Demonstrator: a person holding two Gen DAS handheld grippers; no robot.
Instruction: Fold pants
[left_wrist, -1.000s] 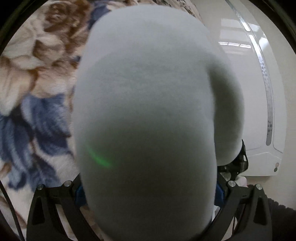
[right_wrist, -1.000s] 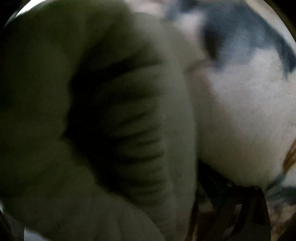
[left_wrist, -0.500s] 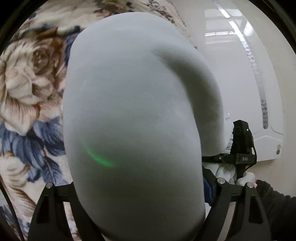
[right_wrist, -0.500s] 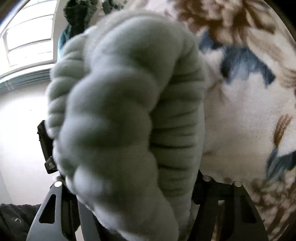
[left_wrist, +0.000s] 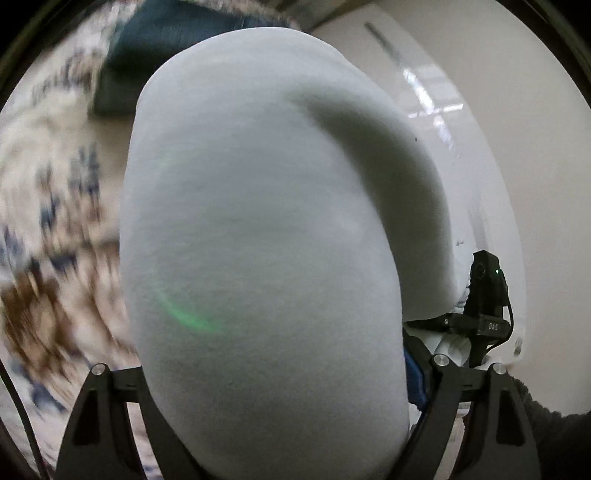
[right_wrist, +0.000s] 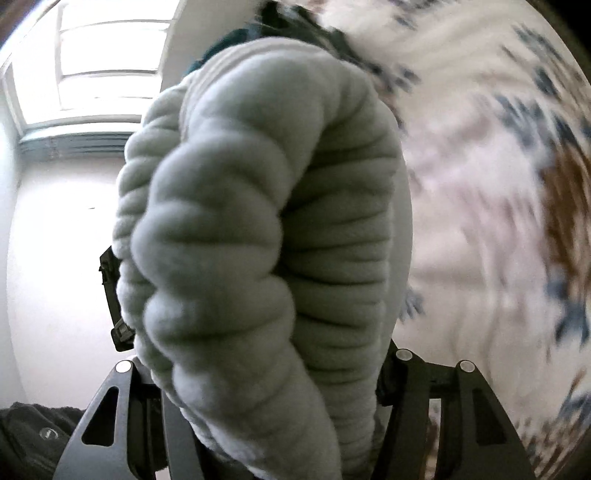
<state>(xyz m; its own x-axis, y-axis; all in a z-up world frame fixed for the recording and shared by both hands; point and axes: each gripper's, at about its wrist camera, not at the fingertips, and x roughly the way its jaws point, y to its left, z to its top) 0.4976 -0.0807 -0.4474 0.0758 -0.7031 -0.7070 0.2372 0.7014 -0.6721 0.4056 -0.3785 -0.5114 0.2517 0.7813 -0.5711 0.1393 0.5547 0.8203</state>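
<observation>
Pale grey fleece pants (left_wrist: 258, 221) fill the left wrist view as a smooth bulge. My left gripper (left_wrist: 273, 424) is shut on that cloth, which hides its fingertips. In the right wrist view the gathered, ribbed waistband of the pants (right_wrist: 258, 221) bulges out between the fingers of my right gripper (right_wrist: 273, 424), which is shut on it. Both grippers hold the pants up above a floral blanket (left_wrist: 55, 258). The right gripper's body (left_wrist: 484, 295) shows past the cloth in the left view. A black part of the left gripper (right_wrist: 110, 295) shows beside the cloth in the right view.
The floral blanket (right_wrist: 498, 221) lies blurred below. A dark teal cloth (left_wrist: 166, 55) lies at its far end. A white glossy wall (left_wrist: 461, 147) stands to one side, with a window (right_wrist: 92, 74) high up. Dark sleeves (left_wrist: 554, 424) (right_wrist: 29, 435) are at the frame edges.
Both grippers have closed on the pants and risen with them. The blanket has dropped away and blurred, and the wall and window have come into the right view.
</observation>
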